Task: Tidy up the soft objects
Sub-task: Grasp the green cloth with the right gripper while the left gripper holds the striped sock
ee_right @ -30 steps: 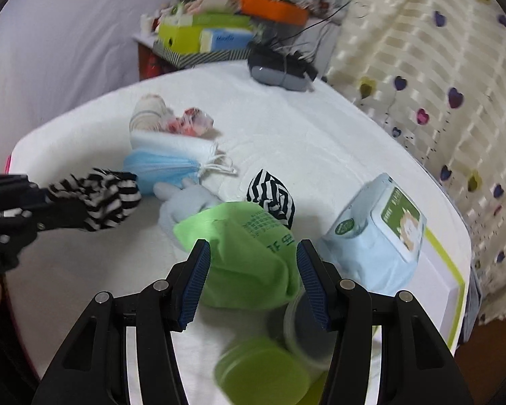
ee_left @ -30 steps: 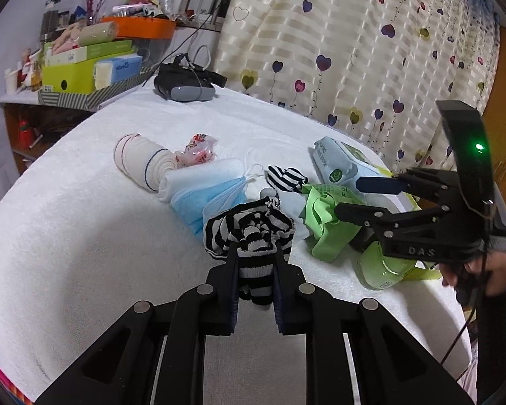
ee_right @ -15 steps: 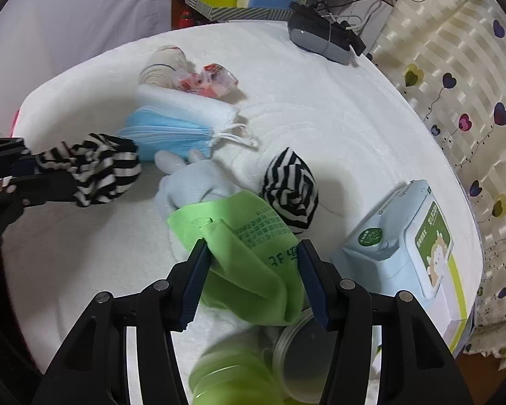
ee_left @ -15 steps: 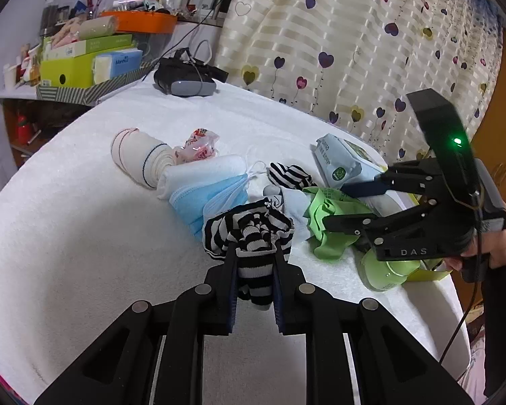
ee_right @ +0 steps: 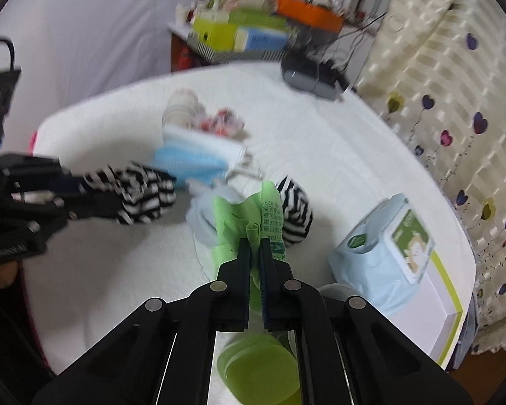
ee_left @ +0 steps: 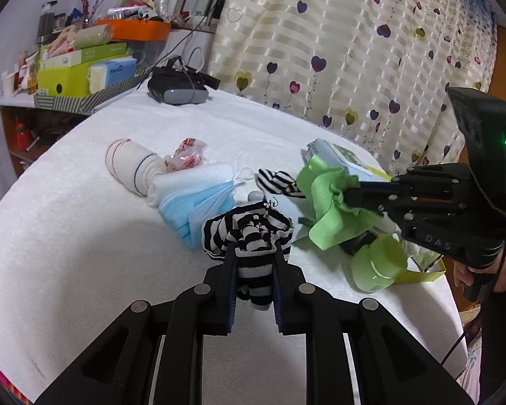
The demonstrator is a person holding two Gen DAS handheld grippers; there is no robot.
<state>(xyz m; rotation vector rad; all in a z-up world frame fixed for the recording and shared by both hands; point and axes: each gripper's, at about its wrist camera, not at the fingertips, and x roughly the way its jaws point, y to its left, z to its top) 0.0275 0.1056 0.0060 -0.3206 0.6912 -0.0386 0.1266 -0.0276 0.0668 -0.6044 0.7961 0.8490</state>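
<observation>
With most soft items lying unsorted mid-surface, the left tongs [ee_left: 253,263] are clamping a black-and-white striped sock [ee_left: 249,233], while the right tongs [ee_right: 255,253], just closed, are pinching a crumpled green cloth [ee_right: 246,216] above the white towel-covered surface [ee_left: 67,236].

Around the blue face masks [ee_left: 199,212] the white table [ee_left: 67,236] is bare toward the near and left edges, so a hand-held gripper could pass there. Behind them lie a rolled towel [ee_left: 192,179] and a bandage roll [ee_left: 128,165]. To their right crowd a striped sock [ee_left: 276,182], wipes pack [ee_left: 337,158] and green lid [ee_left: 377,263].
</observation>
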